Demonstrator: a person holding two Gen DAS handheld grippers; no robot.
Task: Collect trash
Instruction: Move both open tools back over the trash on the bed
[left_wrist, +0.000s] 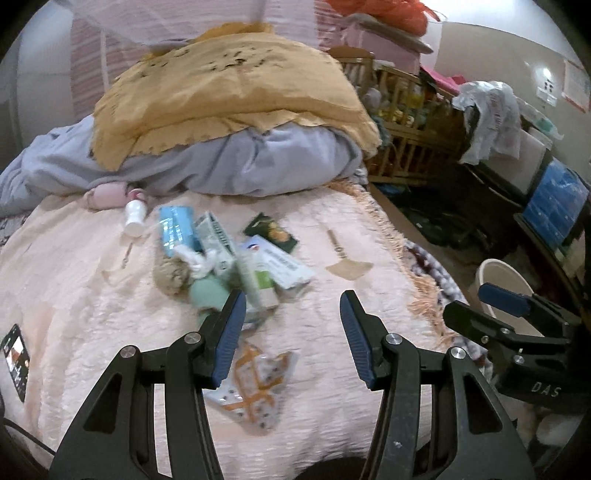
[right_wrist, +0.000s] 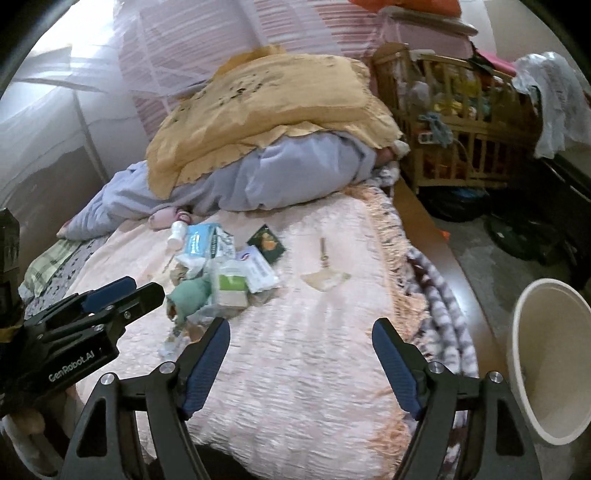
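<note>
A pile of trash (left_wrist: 229, 258) lies mid-bed on the pink bedspread (left_wrist: 74, 288): blue and white cartons, a green-and-white box, a crumpled green wad. Beside it are a dark packet (left_wrist: 271, 233), a white bottle (left_wrist: 133, 218) and a tan paper tag (left_wrist: 349, 268). An orange-and-white wrapper (left_wrist: 255, 387) lies nearer, below my left gripper (left_wrist: 292, 299), which hovers open and holds nothing. In the right wrist view my right gripper (right_wrist: 301, 325) stands open over bare bedspread, short of the pile (right_wrist: 218, 269). A cream bin (right_wrist: 550, 354) stands on the floor to its right.
Folded grey and mustard bedding (left_wrist: 229, 110) fills the bed's far end. A phone (left_wrist: 16, 362) lies at the left edge. A wooden crib (right_wrist: 461, 122) full of clutter and dark bags (right_wrist: 517, 229) on the floor stand right of the bed.
</note>
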